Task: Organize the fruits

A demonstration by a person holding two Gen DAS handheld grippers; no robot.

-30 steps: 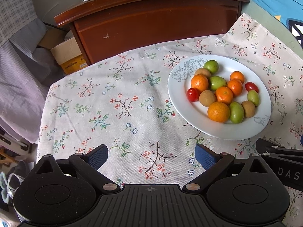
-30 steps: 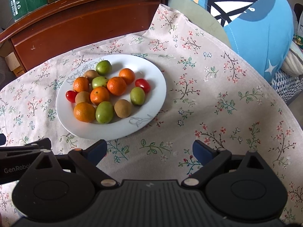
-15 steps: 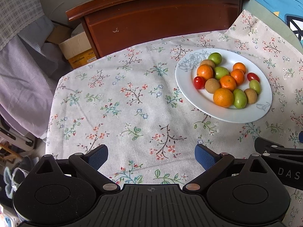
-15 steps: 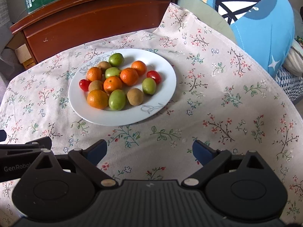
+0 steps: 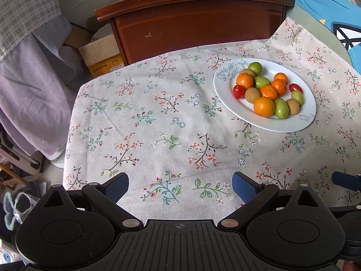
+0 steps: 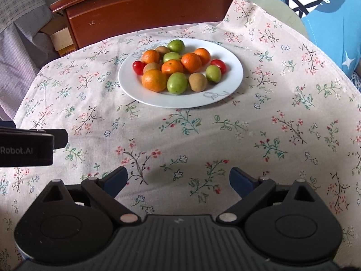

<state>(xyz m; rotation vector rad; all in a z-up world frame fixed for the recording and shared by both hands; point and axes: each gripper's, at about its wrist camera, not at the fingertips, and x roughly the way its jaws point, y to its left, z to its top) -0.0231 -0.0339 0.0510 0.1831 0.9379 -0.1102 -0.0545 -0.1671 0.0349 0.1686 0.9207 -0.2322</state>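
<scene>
While the fruits point(image 6: 178, 67) are lying mixed on the white plate point(image 6: 234, 83) in the frame's upper middle, the left gripper point(image 5: 180, 184) and right gripper point(image 6: 178, 179) are hovering low, jaws apart and empty, fitting either sorting ahead or gathering finished.

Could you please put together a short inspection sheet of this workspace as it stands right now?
Surface: floral tablecloth, bare apart from the plate.
Job's things: white plate holding five oranges, four green fruits, three brown fruits and two red tomatoes, all piled together, unsorted.
Clutter: nothing seen on the cloth.
Grippers: left gripper open, empty, short of the plate; right gripper open, empty, facing the plate.
Cables: nothing seen.
Surroundings: wooden cabinet, cardboard box, blue cushion.
</scene>
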